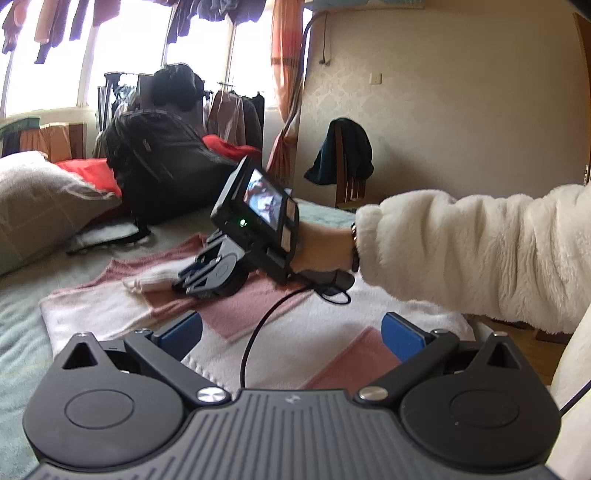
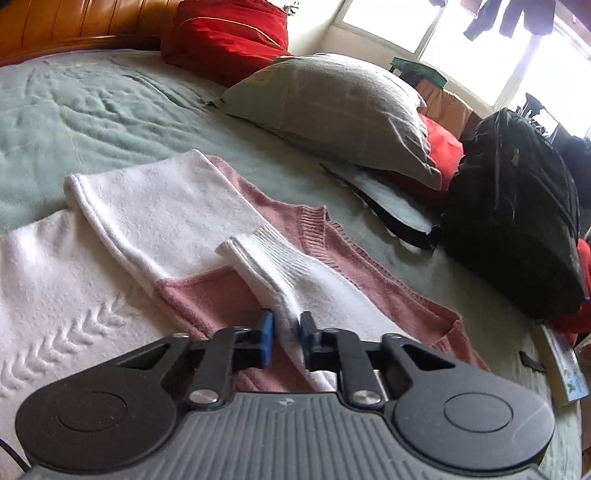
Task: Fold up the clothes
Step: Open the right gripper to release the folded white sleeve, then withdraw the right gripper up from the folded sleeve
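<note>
The right claw (image 2: 286, 338) is pinching the white sleeve (image 2: 273, 258) of the pink-and-white sweater (image 2: 122, 229) lying mid-bed (image 2: 92, 107), likely for folding it inward, while the left claw (image 1: 291, 334) is hovering wide open, empty.

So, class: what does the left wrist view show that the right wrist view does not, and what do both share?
Left only: a hand in a fleece sleeve, and a chair.
Right only: the right gripper with its jaws shut on the sweater's white sleeve, and the headboard.
Both: sweater, pillow, backpack.
</note>
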Motion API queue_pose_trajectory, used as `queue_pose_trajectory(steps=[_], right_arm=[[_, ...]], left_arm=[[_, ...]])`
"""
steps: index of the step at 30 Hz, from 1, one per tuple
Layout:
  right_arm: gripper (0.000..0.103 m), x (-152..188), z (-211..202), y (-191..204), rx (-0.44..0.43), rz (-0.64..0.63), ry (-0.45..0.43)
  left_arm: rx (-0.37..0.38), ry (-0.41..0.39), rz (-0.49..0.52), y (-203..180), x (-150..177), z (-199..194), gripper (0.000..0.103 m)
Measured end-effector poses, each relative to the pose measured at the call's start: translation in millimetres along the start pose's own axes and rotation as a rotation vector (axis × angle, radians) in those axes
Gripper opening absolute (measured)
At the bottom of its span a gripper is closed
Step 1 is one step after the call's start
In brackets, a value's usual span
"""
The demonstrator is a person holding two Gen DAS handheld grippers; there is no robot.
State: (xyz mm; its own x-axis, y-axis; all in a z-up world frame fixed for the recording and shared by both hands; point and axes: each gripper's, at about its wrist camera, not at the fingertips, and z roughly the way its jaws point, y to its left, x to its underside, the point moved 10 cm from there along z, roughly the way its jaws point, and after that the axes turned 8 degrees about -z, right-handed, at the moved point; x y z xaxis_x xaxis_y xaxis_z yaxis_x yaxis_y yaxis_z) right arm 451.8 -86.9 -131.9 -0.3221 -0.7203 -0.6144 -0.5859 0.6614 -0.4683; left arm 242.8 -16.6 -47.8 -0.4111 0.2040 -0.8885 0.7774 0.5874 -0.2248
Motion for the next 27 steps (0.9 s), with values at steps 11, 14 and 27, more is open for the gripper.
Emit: queue_pose_trajectory(steps=[11, 14, 27], right_arm=[[0.015, -5, -15, 2, -0.031, 0.027, -0.055], [0.015, 2, -10, 11, -0.043, 0.003, -0.036], [0.049, 55, -78, -82, 0.133, 0.16, -0.035]], left_arm=[[-0.039, 0.025, -0.023, 11, 4, 9, 0.102], [-0.046, 0.031, -0.023, 12, 3, 12, 0.102], [-0.045, 0.014, -0.057, 20, 1, 10, 0.102]])
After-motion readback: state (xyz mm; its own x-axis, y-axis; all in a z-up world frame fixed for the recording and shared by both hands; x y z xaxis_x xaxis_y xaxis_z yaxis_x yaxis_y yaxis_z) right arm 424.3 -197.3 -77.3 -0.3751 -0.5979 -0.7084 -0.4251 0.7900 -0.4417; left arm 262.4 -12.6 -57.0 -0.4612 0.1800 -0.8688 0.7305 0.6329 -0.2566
